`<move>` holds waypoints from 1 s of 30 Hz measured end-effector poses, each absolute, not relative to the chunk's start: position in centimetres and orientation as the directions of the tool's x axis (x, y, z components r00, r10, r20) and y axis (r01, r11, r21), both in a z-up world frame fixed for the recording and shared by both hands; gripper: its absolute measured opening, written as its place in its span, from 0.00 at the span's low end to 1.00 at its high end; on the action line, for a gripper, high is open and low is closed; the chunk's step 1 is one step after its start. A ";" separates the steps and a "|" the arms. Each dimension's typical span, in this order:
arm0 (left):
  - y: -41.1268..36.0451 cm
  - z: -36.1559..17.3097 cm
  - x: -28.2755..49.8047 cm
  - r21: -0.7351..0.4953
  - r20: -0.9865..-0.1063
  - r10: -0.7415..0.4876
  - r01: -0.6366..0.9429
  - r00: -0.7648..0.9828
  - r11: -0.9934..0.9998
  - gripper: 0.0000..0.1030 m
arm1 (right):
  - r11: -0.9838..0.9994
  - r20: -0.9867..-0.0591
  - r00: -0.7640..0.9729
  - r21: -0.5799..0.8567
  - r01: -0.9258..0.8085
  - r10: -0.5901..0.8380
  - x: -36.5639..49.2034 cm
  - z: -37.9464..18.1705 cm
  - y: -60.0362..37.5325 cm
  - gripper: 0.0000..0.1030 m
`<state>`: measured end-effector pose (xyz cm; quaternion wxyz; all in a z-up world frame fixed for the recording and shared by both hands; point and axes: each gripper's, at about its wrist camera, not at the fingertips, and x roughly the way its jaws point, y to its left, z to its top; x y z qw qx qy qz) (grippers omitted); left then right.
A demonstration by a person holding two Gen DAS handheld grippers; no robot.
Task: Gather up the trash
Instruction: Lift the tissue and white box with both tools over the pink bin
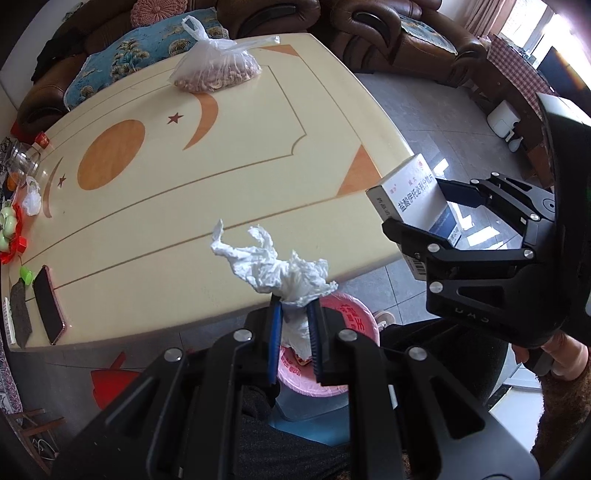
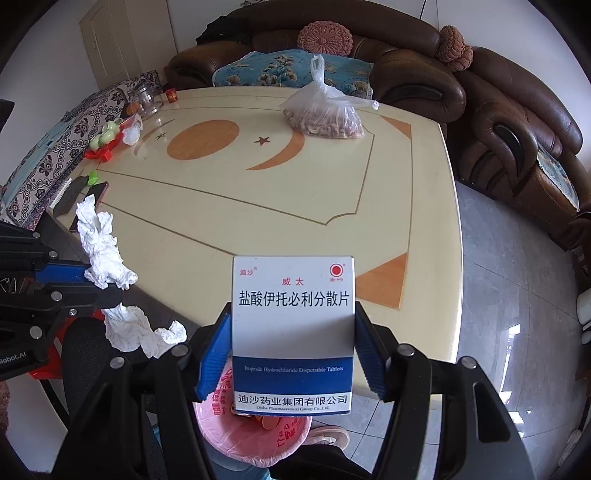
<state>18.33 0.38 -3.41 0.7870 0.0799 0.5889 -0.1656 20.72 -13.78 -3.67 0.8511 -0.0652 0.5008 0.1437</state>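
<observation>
Tissue (image 1: 280,269) crumpled, pinched in left claw (image 1: 294,332), long axis along fingers. Right claw (image 2: 293,354) grips medicine box (image 2: 292,332) upright over pink bin (image 2: 255,435).

Right tool (image 2: 291,354) clamps medicine box (image 2: 292,332) above pink-lined bin (image 2: 255,439); left tool (image 2: 107,286) pinches tissue (image 2: 110,273).

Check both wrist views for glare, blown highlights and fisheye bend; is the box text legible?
Left wrist view: window at upper right is blown out, glossy grey floor tiles mirror it, cream table's edge bows strongly. Right wrist view: even light, glare only on the floor; print on the white-and-blue cardboard medicine box in the right tongs reads sharply; dark vignette in the corners.
</observation>
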 end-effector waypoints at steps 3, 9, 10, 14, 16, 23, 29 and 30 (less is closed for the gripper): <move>0.3 -4.7 17.0 -0.092 -0.955 -0.185 0.362 0.230 0.927 0.14 | 0.949 -0.869 0.458 0.040 -0.313 0.188 18.8 -4.0 -13.7 0.58; 0.2 -7.6 14.9 -0.115 -0.960 -0.201 0.379 0.195 0.918 0.14 | 0.945 -0.869 0.453 0.044 -0.324 0.196 15.4 -5.0 -13.5 0.58; 0.1 -8.1 14.5 -0.116 -0.961 -0.202 0.384 0.191 0.916 0.14 | 0.944 -0.871 0.450 0.046 -0.326 0.197 15.0 -5.2 -13.4 0.58; -0.5 -10.3 12.9 -0.108 -0.964 -0.196 0.408 0.179 0.907 0.14 | 0.945 -0.875 0.440 0.059 -0.321 0.204 13.1 -6.6 -13.5 0.58; -1.0 -11.4 12.1 -0.080 -0.966 -0.175 0.426 0.190 0.901 0.14 | 0.946 -0.876 0.434 0.069 -0.317 0.209 12.4 -7.3 -13.5 0.58; -1.9 -16.4 10.4 -0.083 -0.976 -0.162 0.434 0.147 0.897 0.14 | 0.957 -0.889 0.415 0.077 -0.280 0.193 10.6 -10.7 -13.9 0.58; -2.1 -21.6 9.9 -0.105 -0.986 -0.149 0.414 0.076 0.904 0.14 | 0.971 -0.906 0.388 0.090 -0.220 0.172 9.5 -14.9 -14.4 0.58; -2.1 -22.5 9.8 -0.102 -0.987 -0.143 0.414 0.070 0.905 0.14 | 0.973 -0.909 0.382 0.089 -0.215 0.167 9.3 -15.6 -14.4 0.58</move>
